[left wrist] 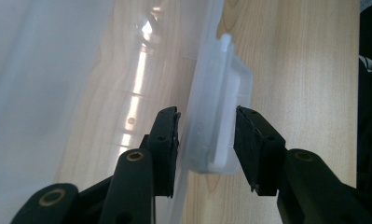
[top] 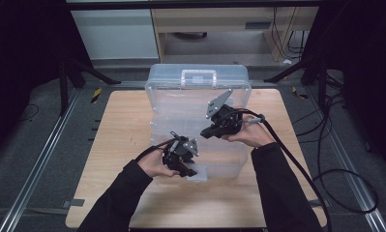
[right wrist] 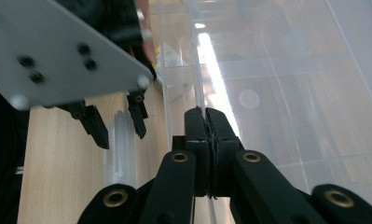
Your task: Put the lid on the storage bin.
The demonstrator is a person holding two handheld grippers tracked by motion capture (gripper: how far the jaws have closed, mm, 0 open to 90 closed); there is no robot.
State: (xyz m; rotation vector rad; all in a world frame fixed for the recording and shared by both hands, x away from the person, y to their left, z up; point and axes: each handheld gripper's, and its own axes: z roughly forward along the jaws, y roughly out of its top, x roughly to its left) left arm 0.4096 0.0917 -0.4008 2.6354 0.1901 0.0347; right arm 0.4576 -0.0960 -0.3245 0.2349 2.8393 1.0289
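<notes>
Clear plastic box (top: 195, 121) on wooden bench (top: 123, 145). Left claw (left wrist: 206, 140) half open around front latch (left wrist: 221, 107), not gripping. Right claw (right wrist: 205, 140) pinched shut on lid edge (right wrist: 200, 79). Risk: thin lid slips free, drops.

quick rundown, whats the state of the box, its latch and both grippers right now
clear plastic box: lid raised, standing open on the wooden table
front latch: unfastened, sitting between the left gripper's jaws
left gripper: open, pads apart from the latch
right gripper: shut on the lid's thin edge
</notes>
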